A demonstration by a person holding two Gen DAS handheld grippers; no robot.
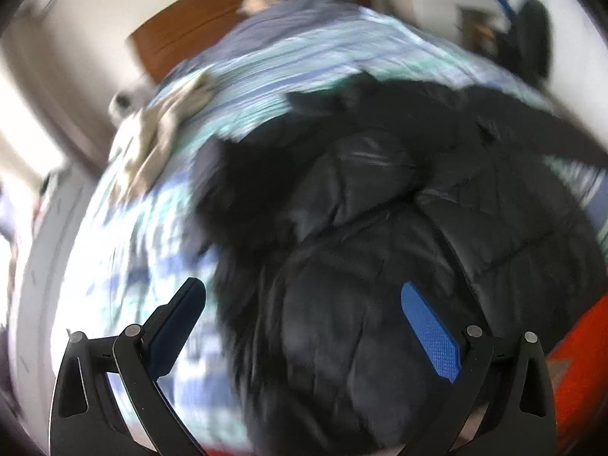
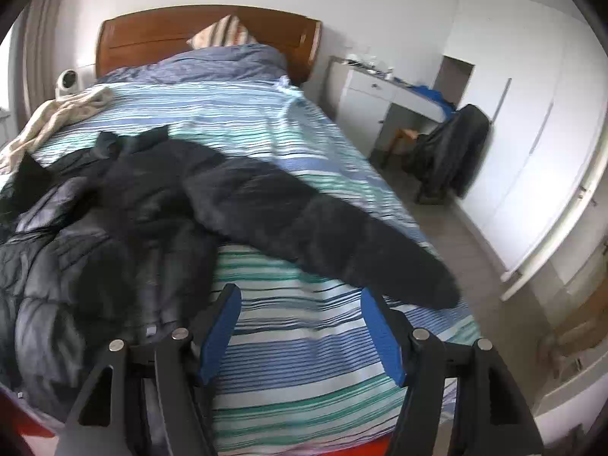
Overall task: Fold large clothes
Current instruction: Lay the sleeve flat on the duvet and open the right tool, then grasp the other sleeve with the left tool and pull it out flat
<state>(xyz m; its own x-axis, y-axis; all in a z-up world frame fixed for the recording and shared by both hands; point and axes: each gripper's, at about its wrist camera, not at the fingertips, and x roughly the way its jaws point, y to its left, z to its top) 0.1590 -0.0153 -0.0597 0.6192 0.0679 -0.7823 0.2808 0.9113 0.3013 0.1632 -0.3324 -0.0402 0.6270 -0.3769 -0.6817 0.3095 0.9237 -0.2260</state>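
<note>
A black puffer jacket (image 2: 125,205) lies spread on the striped bedcover (image 2: 296,345), its body at the left. One long sleeve (image 2: 342,239) stretches to the right toward the bed's edge. My right gripper (image 2: 300,311) stands open above bare bedcover, just short of the sleeve's cuff, nothing between its blue pads (image 2: 220,336). In the blurred left wrist view the jacket (image 1: 380,266) fills the middle. My left gripper (image 1: 304,304) hovers open over the jacket's lower part, its jaws wide apart and empty.
A cream garment (image 2: 60,114) lies at the bed's far left, by a small white fan (image 2: 68,81). Wooden headboard (image 2: 152,34) and pillow (image 2: 222,32) at the back. A white desk (image 2: 380,91) and a chair draped with dark clothes (image 2: 452,152) stand right of the bed.
</note>
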